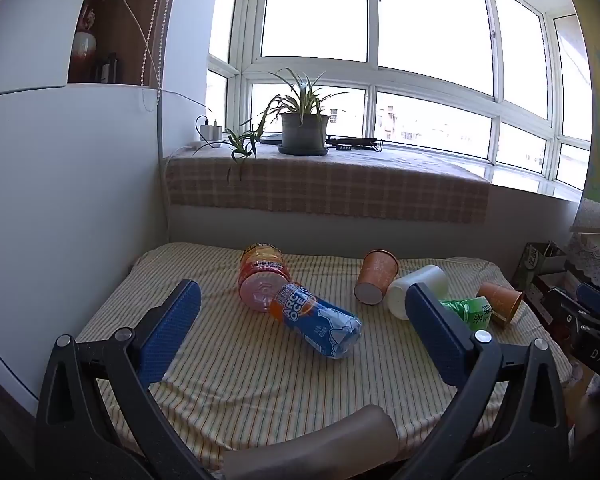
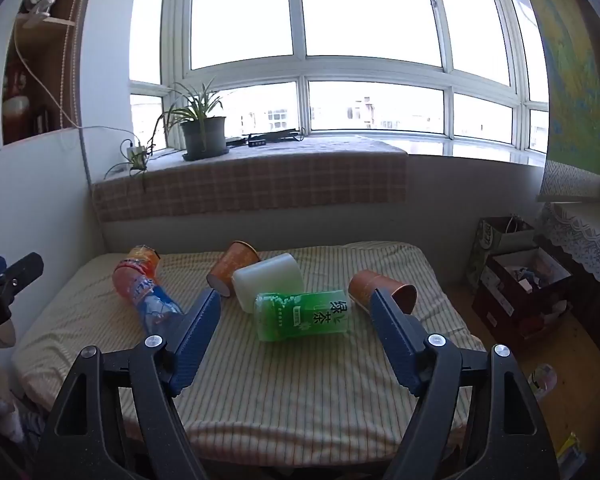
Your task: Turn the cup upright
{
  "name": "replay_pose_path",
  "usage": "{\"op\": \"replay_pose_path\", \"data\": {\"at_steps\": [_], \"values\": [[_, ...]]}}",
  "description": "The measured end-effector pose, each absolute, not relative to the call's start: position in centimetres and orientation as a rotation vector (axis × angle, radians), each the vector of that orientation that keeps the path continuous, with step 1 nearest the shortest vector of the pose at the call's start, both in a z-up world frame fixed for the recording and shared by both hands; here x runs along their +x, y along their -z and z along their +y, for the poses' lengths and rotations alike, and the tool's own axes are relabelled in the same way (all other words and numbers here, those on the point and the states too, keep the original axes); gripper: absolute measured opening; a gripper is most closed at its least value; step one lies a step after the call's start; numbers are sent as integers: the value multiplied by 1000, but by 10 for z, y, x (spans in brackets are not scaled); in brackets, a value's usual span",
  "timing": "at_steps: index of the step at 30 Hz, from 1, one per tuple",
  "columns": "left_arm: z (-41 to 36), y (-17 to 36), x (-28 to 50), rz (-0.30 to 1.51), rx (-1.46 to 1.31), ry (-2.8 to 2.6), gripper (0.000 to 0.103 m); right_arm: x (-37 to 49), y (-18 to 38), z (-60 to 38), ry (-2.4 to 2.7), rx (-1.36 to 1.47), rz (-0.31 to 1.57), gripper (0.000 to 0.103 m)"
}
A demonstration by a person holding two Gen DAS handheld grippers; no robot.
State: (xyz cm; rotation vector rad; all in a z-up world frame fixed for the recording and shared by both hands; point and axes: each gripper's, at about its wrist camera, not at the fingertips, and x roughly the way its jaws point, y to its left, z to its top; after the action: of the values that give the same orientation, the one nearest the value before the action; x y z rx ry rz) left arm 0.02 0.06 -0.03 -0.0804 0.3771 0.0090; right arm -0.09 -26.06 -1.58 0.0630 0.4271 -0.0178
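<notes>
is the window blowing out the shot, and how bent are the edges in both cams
Left wrist view: the window panes are blown out white, the frame bows strongly from fisheye, the corners go dark, and the cups on the striped cloth stay readable. Right wrist view: the same overexposed window, curved sill, black corners, and the green bottle is sharp.

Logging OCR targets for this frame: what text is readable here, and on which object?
"ARCTIC OCEAN" (last C partly cut): blue-and-orange bottle lying on the striped cloth.
"绿茶": green bottle, lying on its side.
"DAS": black body of the right gripper, cut off at the frame edge.
Orange bottle label, green bag print: too blurred to read.
Cups: no text legible.
</notes>
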Motion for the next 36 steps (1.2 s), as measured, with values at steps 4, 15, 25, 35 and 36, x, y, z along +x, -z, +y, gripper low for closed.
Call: {"op": "replay_pose_path", "data": {"at_steps": [4, 15, 25, 35, 36], "values": [[1, 1, 1, 384, -85, 2, 103, 0, 17, -259, 18, 63, 430, 77], [5, -2, -2, 376, -71, -25, 103, 3, 18, -257, 22, 76, 425, 77], [8, -5, -4, 373, -68, -26, 103, 3, 19, -258, 20, 77, 436, 77], [9, -7, -4, 369, -64, -29, 103, 5, 20, -258, 18, 78, 444, 77], [9, -7, -4, 369, -65, -29, 103, 5, 20, -258, 17, 79, 444, 77]]}}
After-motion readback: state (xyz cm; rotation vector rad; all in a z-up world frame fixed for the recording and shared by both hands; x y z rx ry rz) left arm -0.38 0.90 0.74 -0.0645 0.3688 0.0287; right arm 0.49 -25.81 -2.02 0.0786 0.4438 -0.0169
